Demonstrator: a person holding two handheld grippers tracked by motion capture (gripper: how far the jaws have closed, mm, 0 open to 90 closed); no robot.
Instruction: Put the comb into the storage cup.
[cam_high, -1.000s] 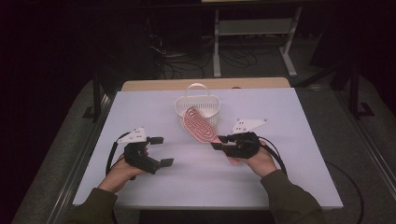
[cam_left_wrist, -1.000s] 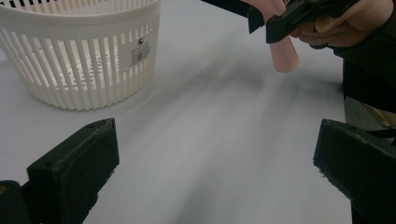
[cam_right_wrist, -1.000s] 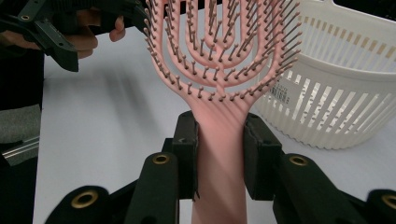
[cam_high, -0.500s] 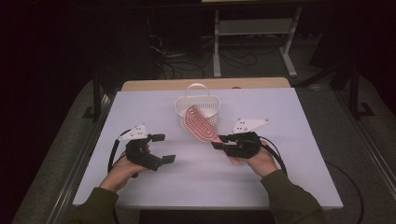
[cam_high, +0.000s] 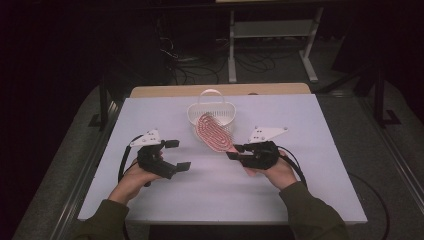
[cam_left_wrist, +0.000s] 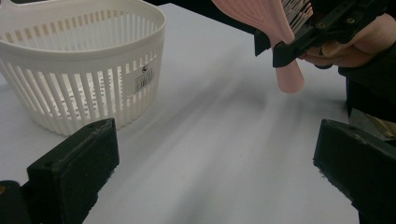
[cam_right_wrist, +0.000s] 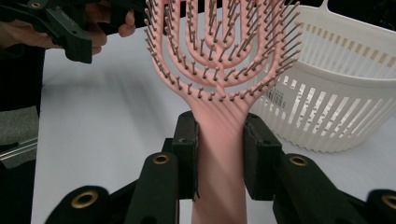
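Right gripper (cam_right_wrist: 219, 154) jaws clamp the neck of a pink vented plastic hairbrush (cam_right_wrist: 219, 60), head tilted up just in front of the white slatted plastic basket (cam_high: 211, 111). Left gripper (cam_high: 176, 154) jaws wide open, empty, above the pale table (cam_high: 210, 195).

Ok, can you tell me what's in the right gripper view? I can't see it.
The right gripper squeezes the handle of a pink hairbrush, bristles facing us. A white basket stands behind it on the white table, and the left gripper is farther off.
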